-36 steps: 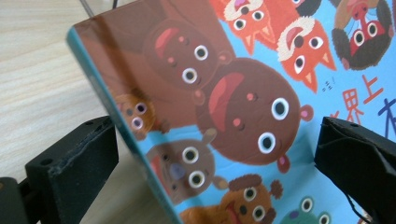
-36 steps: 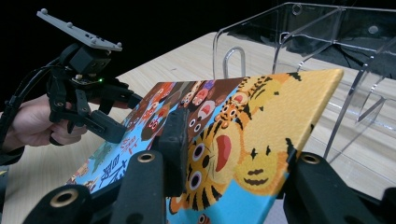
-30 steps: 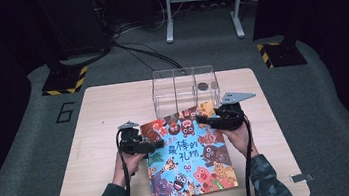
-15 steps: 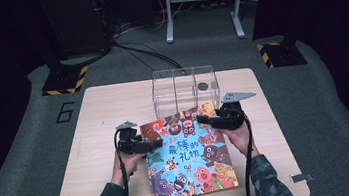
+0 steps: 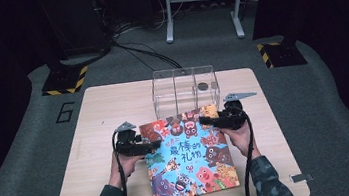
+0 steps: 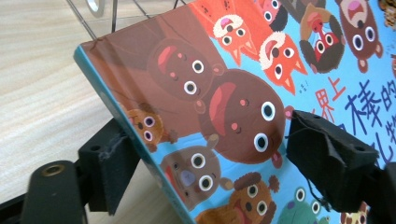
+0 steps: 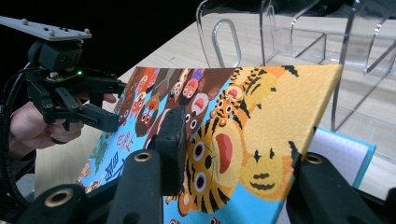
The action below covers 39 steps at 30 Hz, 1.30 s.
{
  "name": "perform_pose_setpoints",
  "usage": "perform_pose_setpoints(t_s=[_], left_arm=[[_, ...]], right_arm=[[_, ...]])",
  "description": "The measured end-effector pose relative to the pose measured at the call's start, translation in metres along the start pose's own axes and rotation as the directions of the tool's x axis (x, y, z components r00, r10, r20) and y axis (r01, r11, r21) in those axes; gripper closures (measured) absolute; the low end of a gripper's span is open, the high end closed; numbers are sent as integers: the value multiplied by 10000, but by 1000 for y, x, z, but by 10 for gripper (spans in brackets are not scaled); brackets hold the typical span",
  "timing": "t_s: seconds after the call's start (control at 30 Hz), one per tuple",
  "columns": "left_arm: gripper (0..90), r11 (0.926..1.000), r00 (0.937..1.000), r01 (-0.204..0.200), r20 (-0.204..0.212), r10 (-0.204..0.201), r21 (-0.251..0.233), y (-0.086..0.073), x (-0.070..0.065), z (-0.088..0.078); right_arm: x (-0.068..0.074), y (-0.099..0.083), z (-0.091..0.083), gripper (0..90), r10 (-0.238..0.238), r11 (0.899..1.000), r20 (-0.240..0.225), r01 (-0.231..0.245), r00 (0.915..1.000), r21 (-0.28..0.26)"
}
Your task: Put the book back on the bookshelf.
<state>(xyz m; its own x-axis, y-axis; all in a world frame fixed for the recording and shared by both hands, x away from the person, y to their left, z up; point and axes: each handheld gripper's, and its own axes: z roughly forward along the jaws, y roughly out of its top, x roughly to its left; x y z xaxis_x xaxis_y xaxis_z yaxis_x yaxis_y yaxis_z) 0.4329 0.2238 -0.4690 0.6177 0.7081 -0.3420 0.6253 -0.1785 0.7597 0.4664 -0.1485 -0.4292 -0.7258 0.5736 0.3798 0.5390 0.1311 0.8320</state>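
A picture book [image 5: 189, 154] with a bright animal cover lies on the wooden table [image 5: 94, 118], its far end raised. My right gripper [image 5: 204, 120] is shut on the cover's far right corner and holds it up; in the right gripper view [image 7: 233, 158] a pale page [image 7: 348, 144] shows under the lifted cover. My left gripper [image 5: 154, 143] straddles the book's left edge. In the left gripper view [image 6: 215, 163] one jaw is under the edge and one over the cover. Its jaws have just been closing with the book between them, and I see no firm press.
A clear acrylic box [image 5: 185, 89] with several compartments stands just beyond the book, close to the raised corner [image 7: 280, 42]. Both forearms come in from the table's near edge. Bare wood lies left and right of the book.
The left gripper has edged right onto the book's left side and its jaws have narrowed around that edge. The right gripper and the raised cover corner have stayed put.
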Motion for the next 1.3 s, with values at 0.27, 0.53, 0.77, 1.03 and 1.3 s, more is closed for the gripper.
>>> perform_pose_setpoints(t_s=[0.27,0.53,0.77,1.03,1.3], left_arm=[[283,9996,9998,29,221,-24,-265,1,0,-6],[365,9986,9995,63,310,-47,-525,3,-2,-12],[375,9982,9994,7,335,14,-608,7,0,-16],[396,9957,9992,-313,206,332,-869,14,-4,-27],[428,9929,9983,-497,240,526,-1081,16,-6,-33]], right_arm=[[-2,0,-2,566,219,9994,216,-225,9995,245],[1,2,-5,515,512,9964,648,-554,9966,640],[6,13,-3,494,208,9968,906,-277,9957,747],[14,22,-5,482,-44,9984,987,-11,9951,559],[13,22,-2,462,60,9991,984,-100,9951,404]])
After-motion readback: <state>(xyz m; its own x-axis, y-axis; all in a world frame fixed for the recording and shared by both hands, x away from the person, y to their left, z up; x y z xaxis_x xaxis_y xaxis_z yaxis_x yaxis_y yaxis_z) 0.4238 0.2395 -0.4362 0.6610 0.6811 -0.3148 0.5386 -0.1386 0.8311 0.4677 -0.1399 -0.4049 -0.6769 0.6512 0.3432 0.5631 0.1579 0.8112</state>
